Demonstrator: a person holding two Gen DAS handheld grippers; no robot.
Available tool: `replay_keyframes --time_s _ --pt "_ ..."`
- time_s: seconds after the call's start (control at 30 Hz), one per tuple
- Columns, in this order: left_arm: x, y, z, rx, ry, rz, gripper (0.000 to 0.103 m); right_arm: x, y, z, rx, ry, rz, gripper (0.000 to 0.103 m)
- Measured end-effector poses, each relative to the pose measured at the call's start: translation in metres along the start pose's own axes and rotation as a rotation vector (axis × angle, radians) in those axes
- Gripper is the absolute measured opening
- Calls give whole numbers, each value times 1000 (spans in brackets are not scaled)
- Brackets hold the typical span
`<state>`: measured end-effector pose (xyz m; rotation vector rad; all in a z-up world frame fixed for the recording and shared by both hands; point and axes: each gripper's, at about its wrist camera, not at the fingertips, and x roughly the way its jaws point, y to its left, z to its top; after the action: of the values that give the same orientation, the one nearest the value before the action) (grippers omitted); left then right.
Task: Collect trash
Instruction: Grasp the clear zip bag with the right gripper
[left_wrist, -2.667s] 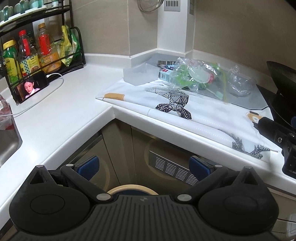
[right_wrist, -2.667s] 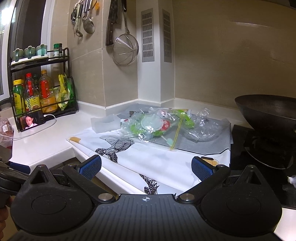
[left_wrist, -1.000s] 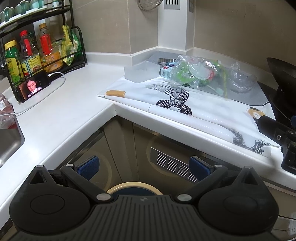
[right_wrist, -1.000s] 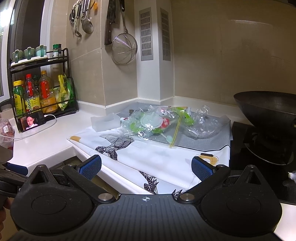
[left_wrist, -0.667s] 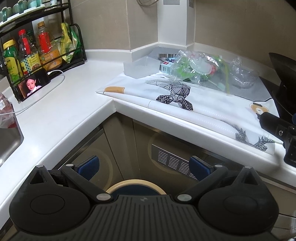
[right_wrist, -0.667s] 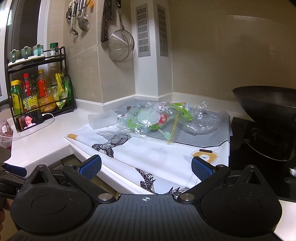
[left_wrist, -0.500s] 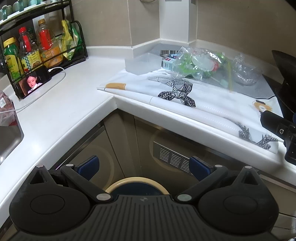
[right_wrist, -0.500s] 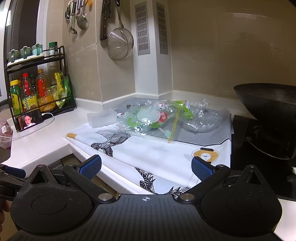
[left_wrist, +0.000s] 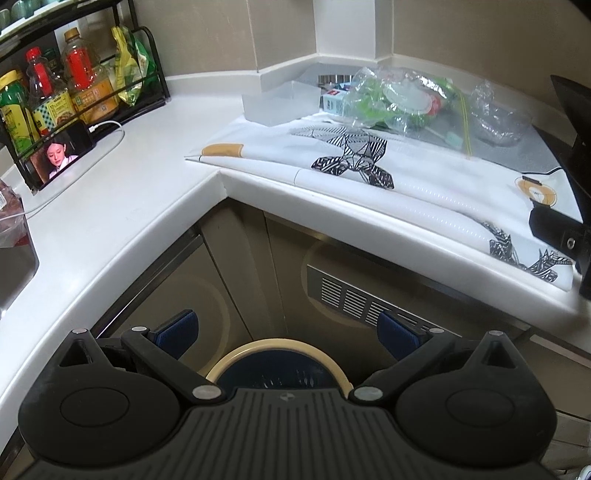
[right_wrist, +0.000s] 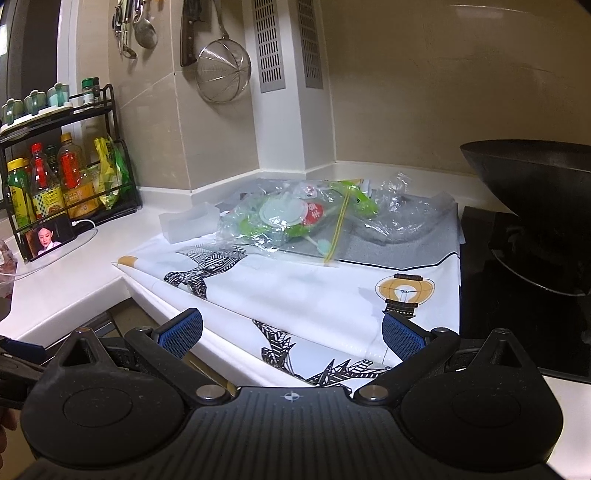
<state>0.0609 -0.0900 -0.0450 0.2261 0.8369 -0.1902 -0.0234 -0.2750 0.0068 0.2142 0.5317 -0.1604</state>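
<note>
A heap of trash lies at the back of the white counter: a clear zip bag with green and red wrappers (left_wrist: 402, 98) (right_wrist: 295, 218), a crumpled clear plastic piece (left_wrist: 498, 118) (right_wrist: 402, 210) to its right, and a small carton (left_wrist: 332, 101). It rests on a printed white mat (left_wrist: 424, 173) (right_wrist: 332, 288). A dark bin with a cream rim (left_wrist: 277, 363) stands on the floor below my left gripper (left_wrist: 288, 328), which is open and empty in front of the cabinet. My right gripper (right_wrist: 291, 328) is open and empty above the mat's near edge, well short of the trash.
A frosted plastic box (left_wrist: 280, 101) (right_wrist: 188, 221) sits left of the trash. A black wok (right_wrist: 535, 177) on a dark hob (right_wrist: 517, 302) fills the right. A bottle rack (left_wrist: 66, 96) and a phone (left_wrist: 61, 157) with its cable stand at the left; a sink edge (left_wrist: 18, 258) beyond.
Both grippers have edged forward and slightly up, so the counter and trash appear a little lower and nearer. Neither has closed or touched anything.
</note>
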Motion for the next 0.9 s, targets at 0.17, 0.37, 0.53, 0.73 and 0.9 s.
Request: replay_keyframes --time_s 0.17,0.37,0.53,0.73,0.9 --pt "6 1 0 -1 19 5 103 12 -7 2 -7 0 -21 103" --pt "12 2 3 -1 35 22 103 29 -15 14 -22 -17 -46 103" --pt "16 7 5 -17 48 44 103 54 -20 30 -68 -49 -70 103" --pt "18 11 8 -25 61 72 103 119 -37 60 7 -3 -37 103" --pt "18 16 10 -23 67 97 103 181 -51 71 91 74 34 103"
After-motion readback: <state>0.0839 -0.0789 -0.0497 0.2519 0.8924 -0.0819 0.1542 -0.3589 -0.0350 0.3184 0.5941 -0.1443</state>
